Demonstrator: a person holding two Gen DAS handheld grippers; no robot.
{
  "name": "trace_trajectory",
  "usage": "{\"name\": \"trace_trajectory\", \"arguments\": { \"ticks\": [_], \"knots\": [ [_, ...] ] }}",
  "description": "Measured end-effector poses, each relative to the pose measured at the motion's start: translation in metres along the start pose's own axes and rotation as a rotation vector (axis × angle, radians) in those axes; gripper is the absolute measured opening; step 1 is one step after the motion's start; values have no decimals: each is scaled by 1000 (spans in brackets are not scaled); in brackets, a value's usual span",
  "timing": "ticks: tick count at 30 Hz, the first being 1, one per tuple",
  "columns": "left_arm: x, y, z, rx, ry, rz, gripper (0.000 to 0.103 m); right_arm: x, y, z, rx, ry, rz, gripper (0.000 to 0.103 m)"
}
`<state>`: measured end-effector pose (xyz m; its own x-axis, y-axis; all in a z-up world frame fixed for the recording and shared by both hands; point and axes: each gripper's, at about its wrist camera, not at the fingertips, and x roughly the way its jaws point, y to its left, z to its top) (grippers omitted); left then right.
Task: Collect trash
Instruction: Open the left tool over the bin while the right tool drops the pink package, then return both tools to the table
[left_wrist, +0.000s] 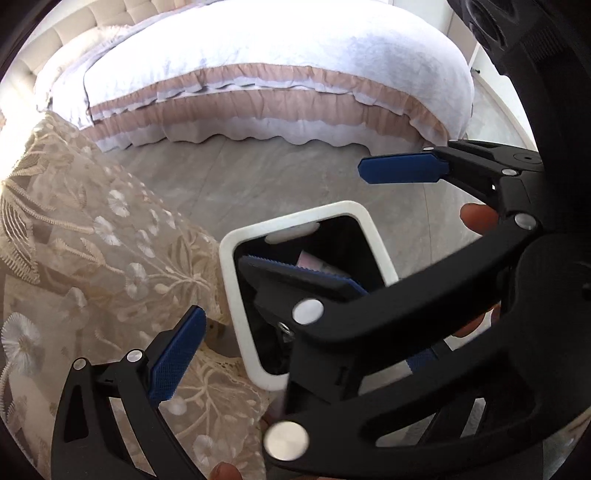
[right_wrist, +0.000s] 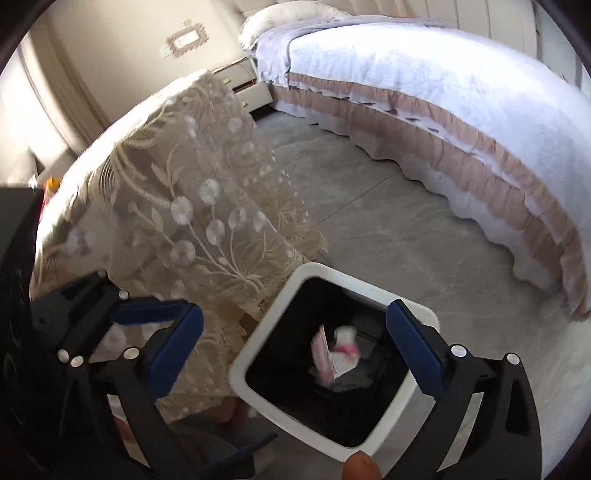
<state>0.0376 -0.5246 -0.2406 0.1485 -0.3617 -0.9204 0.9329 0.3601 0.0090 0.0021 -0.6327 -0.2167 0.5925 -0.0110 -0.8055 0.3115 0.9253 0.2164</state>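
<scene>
Both hand-held grippers, left (left_wrist: 280, 240) and right (right_wrist: 295, 347), hang spread and empty over the bin (right_wrist: 258, 354); nudging its rim could tip the trash (right_wrist: 338, 350) out.

We see two claws of one make. The right claw (right_wrist: 295, 350) has matte black arms, cut through with long triangular openings, that widen toward the camera. Round silver rivets sit at their joints. Each finger (right_wrist: 415, 350) carries a flat, deep-blue pad with a fine grid texture and a toothed edge. The left claw (left_wrist: 295, 240) shows the same black frame, silver rivets and ribbed blue pads. Above it, a black housing has round recesses. A fingertip (right_wrist: 360, 466) of the person shows at the lower edge; no sleeve is visible.
</scene>
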Motion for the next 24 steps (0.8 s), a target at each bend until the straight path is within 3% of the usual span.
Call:
{"name": "trace_trajectory", "arguments": {
  "ticks": [12, 19, 24],
  "knots": [
    [-42, -16, -2, 30, -94, -16, 98, -49, 4, 6, -13, -83, -35, 99],
    [-94, -17, -10, 27, -214, 20, 98, -93, 32, 8, -88, -199, -40, 99],
    [-135, -7, -29, 10, -299, 97, 98, -119, 64, 10, -160, -283, -30, 99]
  ]
}}
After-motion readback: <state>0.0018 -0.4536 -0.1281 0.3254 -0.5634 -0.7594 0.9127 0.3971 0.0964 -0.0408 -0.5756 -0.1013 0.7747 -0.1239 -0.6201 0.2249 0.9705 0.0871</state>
